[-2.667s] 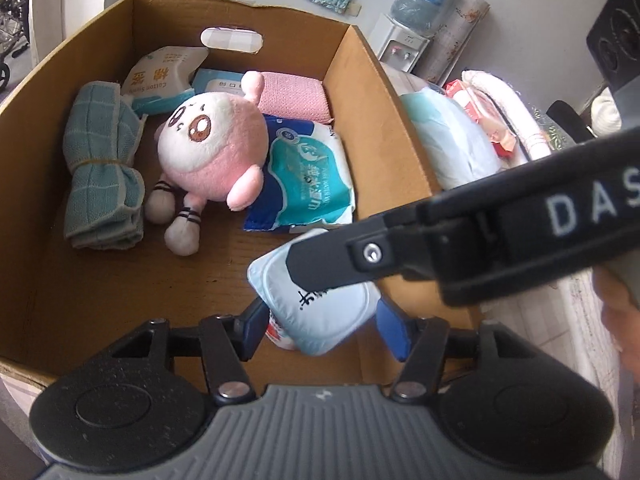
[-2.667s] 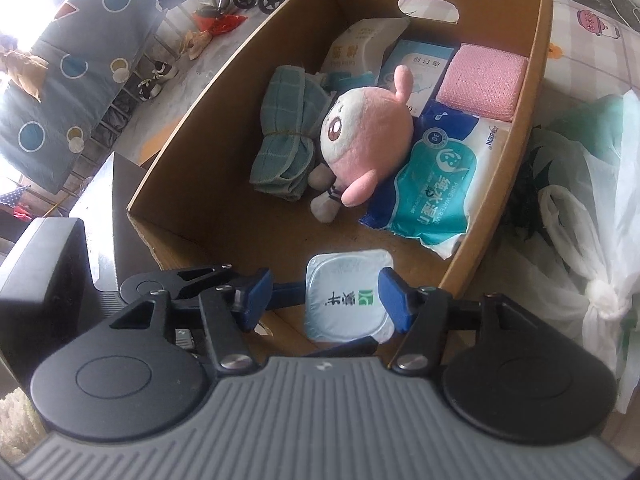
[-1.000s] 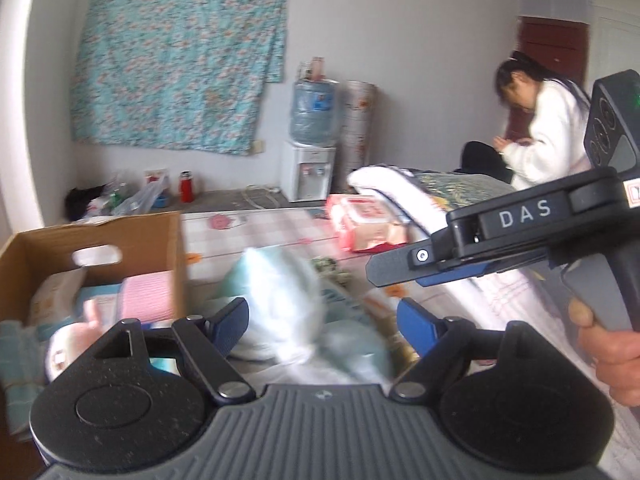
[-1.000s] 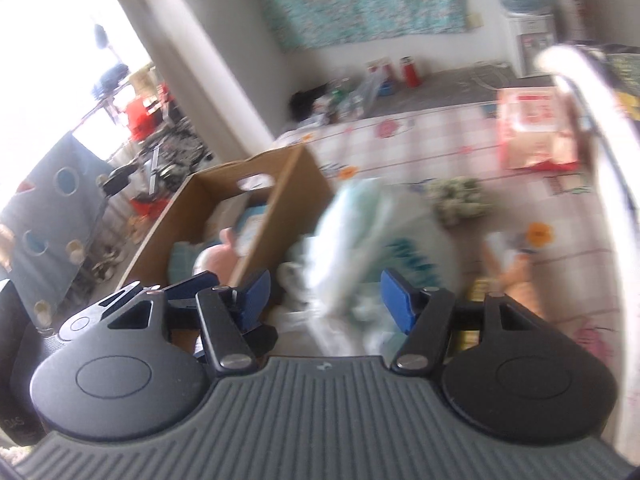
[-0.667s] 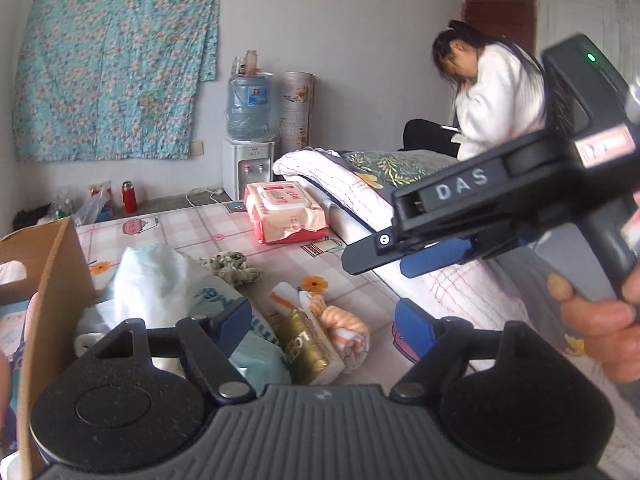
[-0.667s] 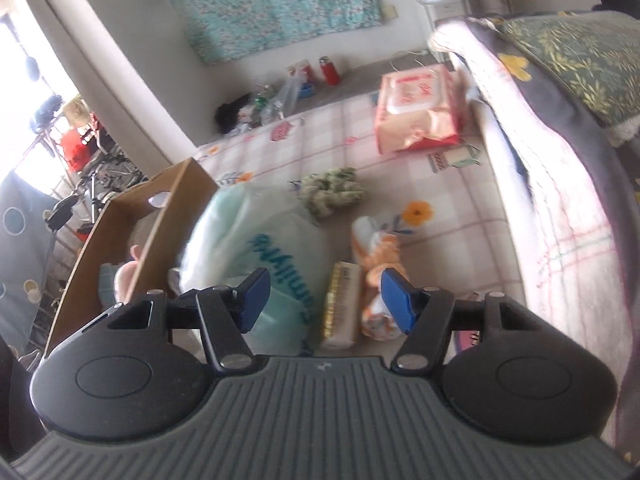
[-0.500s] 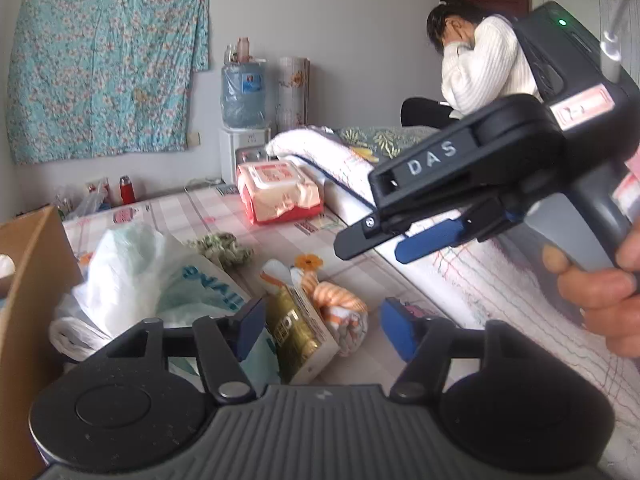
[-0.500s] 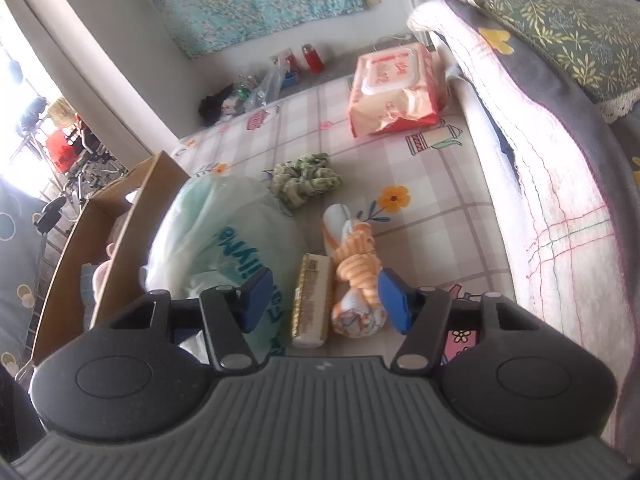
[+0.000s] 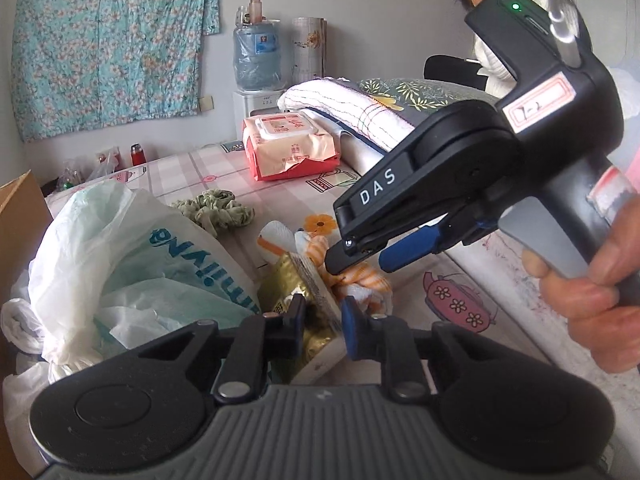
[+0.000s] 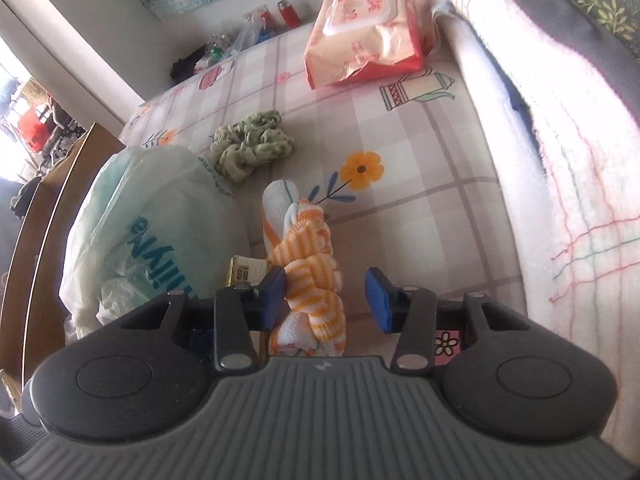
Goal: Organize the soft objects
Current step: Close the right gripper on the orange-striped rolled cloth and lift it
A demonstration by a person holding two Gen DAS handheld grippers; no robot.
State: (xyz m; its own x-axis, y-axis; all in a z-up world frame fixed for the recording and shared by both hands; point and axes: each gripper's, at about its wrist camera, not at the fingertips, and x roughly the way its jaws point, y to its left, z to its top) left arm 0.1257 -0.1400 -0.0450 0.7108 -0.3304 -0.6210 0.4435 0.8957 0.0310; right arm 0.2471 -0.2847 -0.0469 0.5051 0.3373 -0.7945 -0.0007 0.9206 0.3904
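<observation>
Left wrist view: left gripper (image 9: 323, 318) clenched on gold packet (image 9: 298, 292), white plastic bag (image 9: 132, 256) crowding its left; green scrunchie (image 9: 214, 210) beyond.

Right wrist view: right gripper (image 10: 326, 294) closing around orange-striped towel (image 10: 310, 264), right pad apart; pink wipes pack (image 10: 360, 34) well behind.

— Any lettering near the left gripper?
— White "DAS" on the black right gripper (image 9: 362, 254) ahead of it.
— Anything else?
— Teal print on the pale crinkled plastic bag (image 9: 132, 256) to its left, upside down, not legible.
</observation>
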